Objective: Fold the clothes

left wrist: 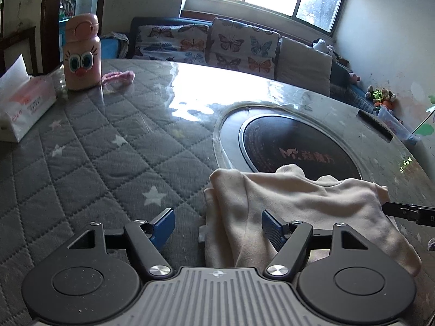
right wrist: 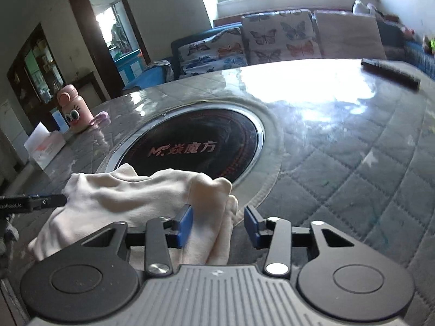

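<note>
Two claws angle down at the desk from your side, one at each end of the garment. Your left claw (left wrist: 217,224) stands wide, its blue pads (left wrist: 165,224) clear of any cloth on the left side while the right pad lies against the fabric; the garment's folded left edge sits between the jaws, not pinched. Your right claw (right wrist: 218,224) stands narrower but also apart, the garment's right edge lying between its pads, touching the left one (right wrist: 185,224) with a gap to the right one, so neither claw grips. The cream garment (left wrist: 304,203) lies crumpled and partly folded, thick rounded folds at both ends and soft creases across its middle, near the desk's front edge, its far side overlapping the round black cooktop (right wrist: 195,146) set in the desk. The quilted grey star-print desk (left wrist: 95,163) carries a pink bottle (left wrist: 81,51) with cartoon eyes, a tissue pack (left wrist: 24,103) and a pink fluffy thing (left wrist: 119,77) far left.
</note>
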